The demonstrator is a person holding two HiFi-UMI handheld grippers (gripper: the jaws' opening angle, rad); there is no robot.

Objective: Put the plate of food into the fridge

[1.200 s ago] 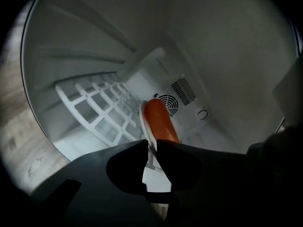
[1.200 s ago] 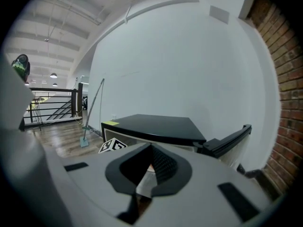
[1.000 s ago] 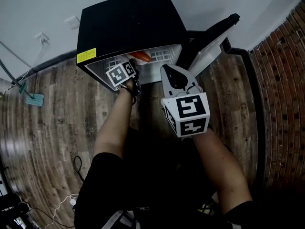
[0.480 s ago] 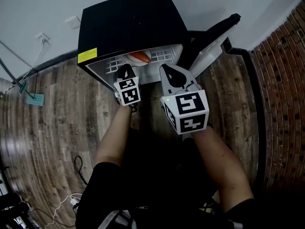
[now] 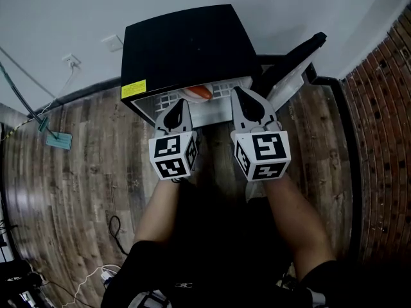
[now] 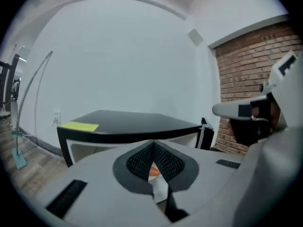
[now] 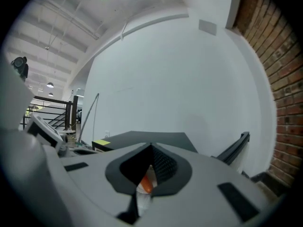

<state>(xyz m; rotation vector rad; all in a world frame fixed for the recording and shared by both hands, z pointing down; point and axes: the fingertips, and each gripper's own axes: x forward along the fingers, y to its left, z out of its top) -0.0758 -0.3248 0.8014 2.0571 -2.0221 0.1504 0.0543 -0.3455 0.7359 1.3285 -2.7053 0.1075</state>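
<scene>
The white plate of orange food (image 5: pixel 198 94) sits by the white wire shelf's (image 5: pixel 220 90) front edge inside the open black fridge (image 5: pixel 186 43). The left gripper (image 5: pixel 182 106) and right gripper (image 5: pixel 244 98) (jaws together, empty) hang before it.

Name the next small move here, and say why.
Probably swing the right gripper over to the open door and start pushing it shut. The food already lies inside the fridge, and both grippers, the left gripper included, are shut, empty and outside it.
</scene>
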